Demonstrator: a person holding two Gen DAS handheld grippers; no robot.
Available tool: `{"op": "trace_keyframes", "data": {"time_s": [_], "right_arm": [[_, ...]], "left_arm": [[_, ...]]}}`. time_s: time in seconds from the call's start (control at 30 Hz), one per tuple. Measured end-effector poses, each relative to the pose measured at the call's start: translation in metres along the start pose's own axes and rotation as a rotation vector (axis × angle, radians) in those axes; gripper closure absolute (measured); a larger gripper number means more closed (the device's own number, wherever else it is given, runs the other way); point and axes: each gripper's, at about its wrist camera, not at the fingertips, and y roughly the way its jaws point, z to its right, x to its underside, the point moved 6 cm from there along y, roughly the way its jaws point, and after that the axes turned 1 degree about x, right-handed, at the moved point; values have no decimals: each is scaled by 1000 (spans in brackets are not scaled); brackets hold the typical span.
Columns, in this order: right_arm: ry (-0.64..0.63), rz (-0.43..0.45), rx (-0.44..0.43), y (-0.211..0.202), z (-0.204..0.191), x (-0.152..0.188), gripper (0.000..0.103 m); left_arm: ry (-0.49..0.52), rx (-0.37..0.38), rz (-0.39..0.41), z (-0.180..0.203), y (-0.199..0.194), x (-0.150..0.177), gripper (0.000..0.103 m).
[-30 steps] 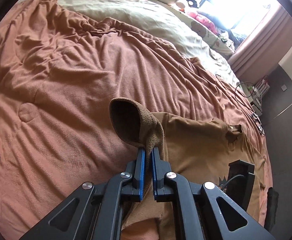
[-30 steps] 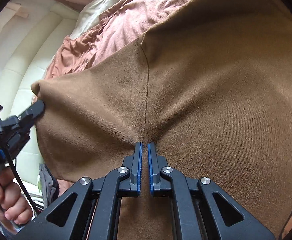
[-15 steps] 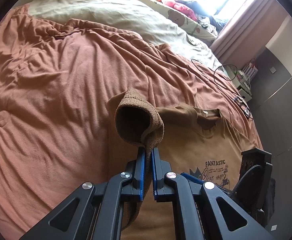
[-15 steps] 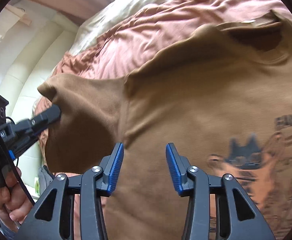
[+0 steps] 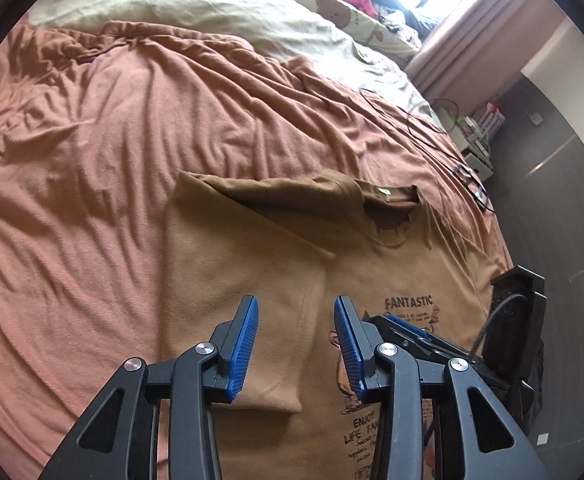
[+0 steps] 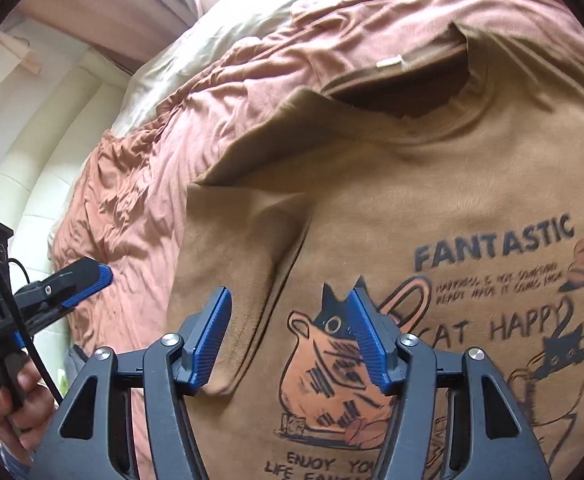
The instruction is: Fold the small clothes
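We log the brown T-shirt (image 5: 392, 264) lying print-up on the bed, spread over the wrinkled salmon blanket (image 5: 92, 140); its long axis runs from the neckline (image 6: 412, 80) at the far end toward us, hem out of frame. The shirt's left sleeve (image 5: 244, 264) lies turned inward over the chest, a flat panel whose edge comes close to the cat print (image 6: 332, 360). The left gripper (image 5: 295, 344) hangs just above that sleeve, fingers (image 5: 244, 344) spread apart and holding nothing. The right gripper (image 6: 288, 332) sits over the print, straddling the sleeve's inner edge, fingers (image 6: 212, 340) likewise apart and empty. In our judgement the next fold turns on the shirt's other side, which lies to the right of both tools, so the right gripper is the nearer one. Fabric: soft, matte, slightly brushed knit, limp; it should crease readily and slide on the blanket. Print is dark ink with orange fill, text "FANTASTIC". The cream duvet (image 5: 212, 12) beyond plays no part.
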Motion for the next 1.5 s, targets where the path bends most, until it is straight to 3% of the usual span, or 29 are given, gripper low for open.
{"op": "trace_keyframes", "data": {"time_s": [0.13, 0.37, 0.5, 0.67, 0.73, 0.83, 1.17, 1.33, 1.5], "right_arm": [[-42, 4, 21, 9, -8, -3, 44], [-86, -17, 40, 42, -8, -15, 48], [-69, -23, 64, 61, -3, -25, 63], [-59, -13, 66, 72, -4, -32, 70], [-70, -18, 81, 76, -4, -34, 86], [-102, -28, 89, 80, -7, -38, 102], [-127, 16, 229, 61, 3, -34, 103], [-92, 4, 184, 57, -2, -31, 103], [-167, -25, 155, 47, -14, -18, 103]], "left_arm": [[5, -103, -4, -22, 2, 4, 61], [7, -182, -63, -60, 21, 24, 61], [10, -189, -73, -75, 29, 29, 61], [-4, -185, -83, -91, 38, 35, 61], [-2, -186, -87, -95, 42, 38, 61], [-4, -186, -101, -98, 47, 42, 61], [16, -154, -142, -95, 46, 61, 61], [88, -180, -179, -90, 51, 76, 61], [85, -155, -194, -89, 43, 84, 61]]}}
